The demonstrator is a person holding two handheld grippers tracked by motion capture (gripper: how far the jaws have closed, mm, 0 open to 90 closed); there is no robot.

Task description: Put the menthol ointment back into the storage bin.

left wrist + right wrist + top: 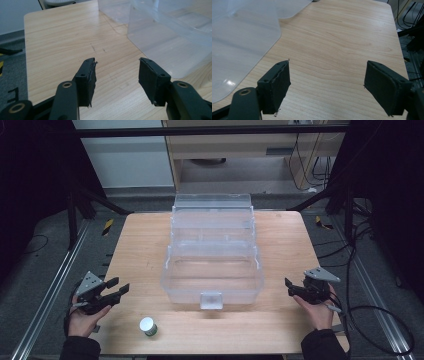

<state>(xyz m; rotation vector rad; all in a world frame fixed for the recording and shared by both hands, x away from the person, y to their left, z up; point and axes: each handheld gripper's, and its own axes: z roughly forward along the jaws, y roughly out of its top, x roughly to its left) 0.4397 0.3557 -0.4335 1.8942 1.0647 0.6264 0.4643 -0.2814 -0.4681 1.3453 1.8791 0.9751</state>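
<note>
On light wooden bench [280, 250]: clear plastic tiered organiser box [212, 255] open at centre, small white-capped green jar [148, 326] at near edge. Left gripper [116, 289] and right gripper [288, 287] flank box, fingers spread, empty. Looks like pre-grasp stage; likely next: left reaches jar.

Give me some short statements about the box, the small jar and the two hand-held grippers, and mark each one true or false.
1. The clear box stands open on the table. True.
2. The small jar lies inside the box. False: it stands on the table, in front of the box.
3. The left hand-held gripper is open and holds nothing. True.
4. The right hand-held gripper is shut on the jar. False: its jaws stand wide apart over bare wood.
5. The jar is nearer the left hand-held gripper. True.
</note>
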